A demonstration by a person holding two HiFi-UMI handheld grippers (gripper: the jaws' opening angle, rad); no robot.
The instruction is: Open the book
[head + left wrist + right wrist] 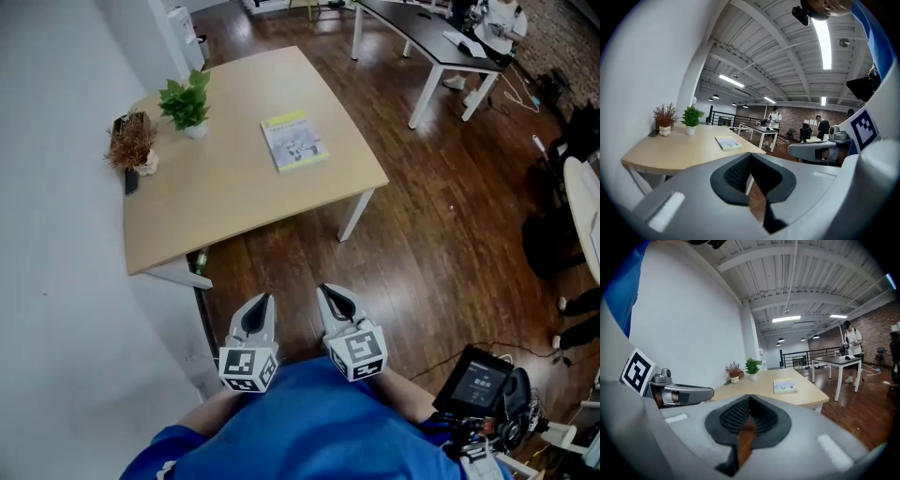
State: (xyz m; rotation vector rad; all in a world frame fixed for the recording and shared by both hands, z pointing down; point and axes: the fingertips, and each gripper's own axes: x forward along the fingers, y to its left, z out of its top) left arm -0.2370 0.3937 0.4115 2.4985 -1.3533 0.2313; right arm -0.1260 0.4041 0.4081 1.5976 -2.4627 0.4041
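A thin, glossy, pale yellow-green book (293, 141) lay flat and closed near the middle of a smooth, light wooden bench (234, 202). Its long axis ran away from the person. The left claw (265, 299) and right claw (324, 290) hung well short of the bench. Each had its jaws pressed together, empty. The book lay straight ahead between them, neither plainly nearer. A leafy plant (187, 102) stood at the bench's far left corner.

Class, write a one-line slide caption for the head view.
Left gripper and right gripper, shut and empty, hover short of the table where the closed book lies.
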